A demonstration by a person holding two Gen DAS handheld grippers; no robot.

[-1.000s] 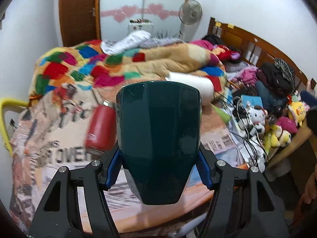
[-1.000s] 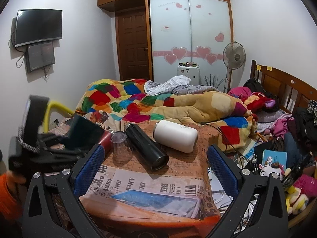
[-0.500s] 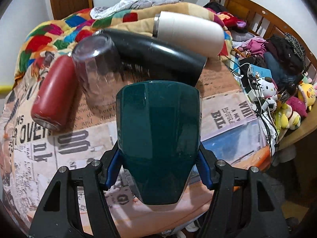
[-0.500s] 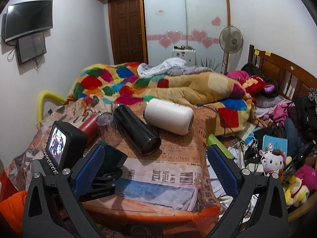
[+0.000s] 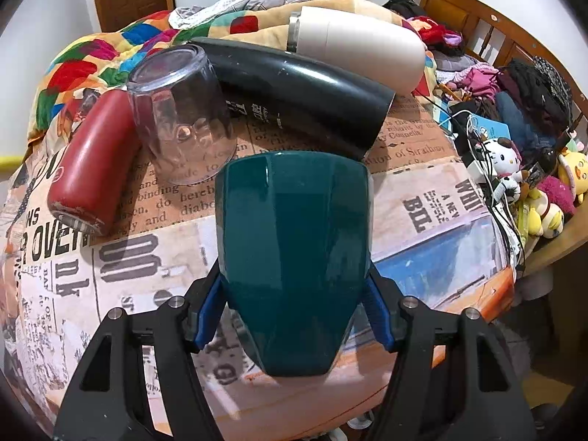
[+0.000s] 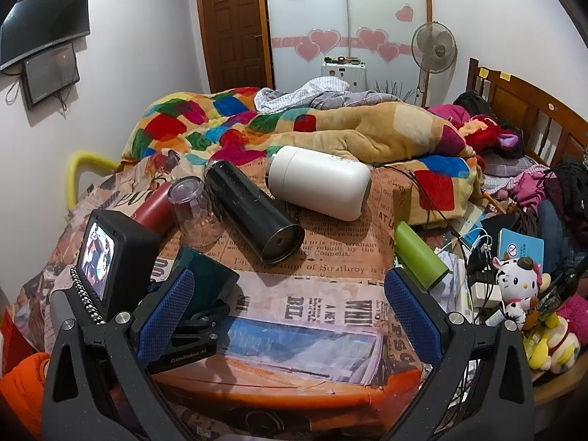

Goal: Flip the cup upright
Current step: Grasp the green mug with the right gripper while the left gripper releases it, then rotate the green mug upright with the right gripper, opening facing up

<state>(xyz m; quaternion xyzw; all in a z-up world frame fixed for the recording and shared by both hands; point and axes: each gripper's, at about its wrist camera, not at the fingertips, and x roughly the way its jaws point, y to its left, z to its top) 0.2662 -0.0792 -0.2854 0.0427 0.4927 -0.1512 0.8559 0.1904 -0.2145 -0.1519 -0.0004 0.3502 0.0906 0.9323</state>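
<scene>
My left gripper (image 5: 292, 312) is shut on a dark teal cup (image 5: 294, 253), its blue pads pressed on the cup's narrow end, held over the newspaper-print table cover (image 5: 433, 213). The cup's wide end points away from the camera. In the right wrist view the same teal cup (image 6: 207, 281) and the left gripper's camera unit (image 6: 110, 261) show at the lower left. My right gripper (image 6: 290, 312) is open and empty above the table's front edge.
A clear glass (image 5: 182, 114) stands upside down beside a red bottle (image 5: 93, 161) lying on its side. A black flask (image 5: 305, 88) and a white bottle (image 5: 358, 47) lie behind. A green bottle (image 6: 419, 253) lies at the table's right edge. Bedding and toys surround the table.
My left gripper with the teal cup has come down and forward over the table, closer to the glass and flask. The right gripper has tipped down slightly and stays open.
</scene>
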